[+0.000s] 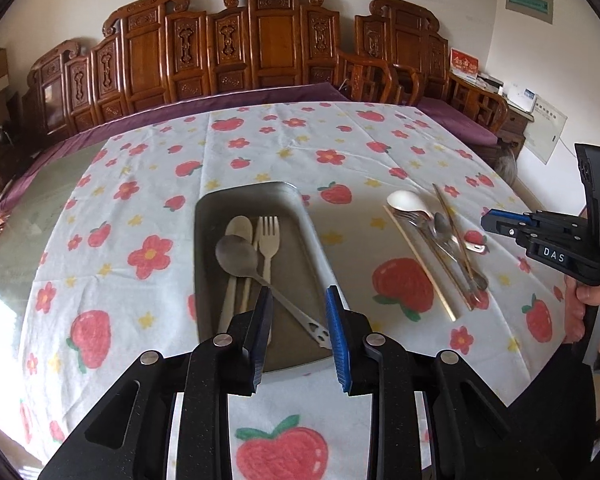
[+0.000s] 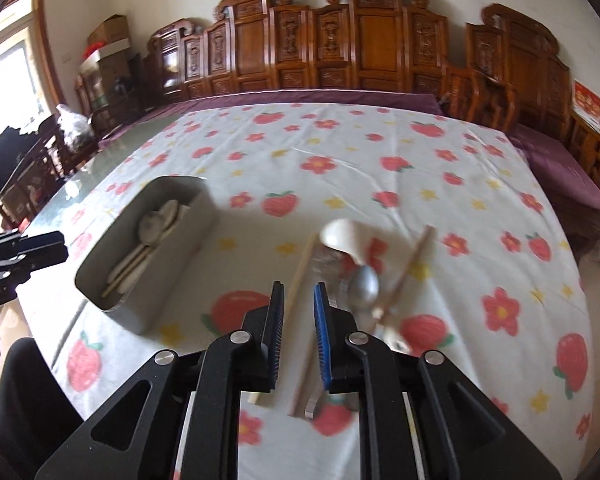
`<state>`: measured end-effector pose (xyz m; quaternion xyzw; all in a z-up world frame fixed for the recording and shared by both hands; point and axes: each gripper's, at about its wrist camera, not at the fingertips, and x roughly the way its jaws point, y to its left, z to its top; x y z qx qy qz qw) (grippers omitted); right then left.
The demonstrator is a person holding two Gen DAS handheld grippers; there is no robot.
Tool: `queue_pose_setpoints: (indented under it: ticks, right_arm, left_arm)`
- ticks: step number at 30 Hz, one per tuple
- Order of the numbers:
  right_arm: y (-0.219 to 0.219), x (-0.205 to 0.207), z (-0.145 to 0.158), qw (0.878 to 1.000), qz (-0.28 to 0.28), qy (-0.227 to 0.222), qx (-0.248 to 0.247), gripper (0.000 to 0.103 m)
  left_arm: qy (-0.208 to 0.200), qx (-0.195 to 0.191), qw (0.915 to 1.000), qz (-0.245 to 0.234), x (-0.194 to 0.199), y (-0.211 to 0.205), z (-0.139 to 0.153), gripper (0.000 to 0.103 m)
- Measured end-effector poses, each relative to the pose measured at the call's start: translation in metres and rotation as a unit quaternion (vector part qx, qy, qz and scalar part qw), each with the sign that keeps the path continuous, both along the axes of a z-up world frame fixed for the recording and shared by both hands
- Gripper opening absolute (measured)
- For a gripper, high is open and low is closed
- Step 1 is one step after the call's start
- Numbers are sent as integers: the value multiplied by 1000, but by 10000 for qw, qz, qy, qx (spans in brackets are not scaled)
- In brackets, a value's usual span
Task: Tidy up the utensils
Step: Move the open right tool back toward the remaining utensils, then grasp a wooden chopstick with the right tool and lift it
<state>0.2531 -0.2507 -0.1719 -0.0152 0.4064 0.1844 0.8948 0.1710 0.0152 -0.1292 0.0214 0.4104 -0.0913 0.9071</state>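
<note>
My left wrist view gives me a sharp look into the metal tray (image 1: 256, 200): a grey metal spoon (image 1: 236, 254) lies across a pale spoon (image 1: 239, 229) and fork (image 1: 269, 236). The right view is blurred. My left gripper (image 1: 300, 320) is narrowly parted and empty; my right gripper (image 2: 296, 312) likewise, above a loose chopstick (image 2: 300, 276) and white ladle spoon (image 2: 342, 234) on the strawberry-print table (image 2: 380, 184). Carved wooden benches (image 1: 260, 40) stand behind.
</note>
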Motion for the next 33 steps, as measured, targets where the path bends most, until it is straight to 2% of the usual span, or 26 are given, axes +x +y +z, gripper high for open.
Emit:
queue_pose_setpoints:
  ticks: [2,8,17,20,28,30,33]
  right_arm:
    - [-16,0,-7,9999,-124,63,22,17]
    - [-34,1,-32,9991,-288,285,101,17]
    - [-25,19,-68,9952,-613,685,348,17]
    - [-23,24,-77,9937,-763,787,227,17]
    - [-29,25,-81,9910,-904,960,217,17]
    - [-31,24,-80,9906,-961,967,146,8]
    - [-35,20,-77,9902,-991,975,137,6]
  left_arm:
    - [44,-45,10000,-48,0,-13,-4,30]
    - [178,-123,9996,-171,0,-44,-17,31]
    - [302,-108,9992,-259,-3,-67,-25,31]
    - [330,-101,9990,-277,-4,-70,-27,31]
    - [376,-91,9987,-338,-5,-77,-31,31]
    - [386,-104,9986,-347,-4,-78,-32,31]
    - [397,-103,9984,-379,-3,-83,-33,31]
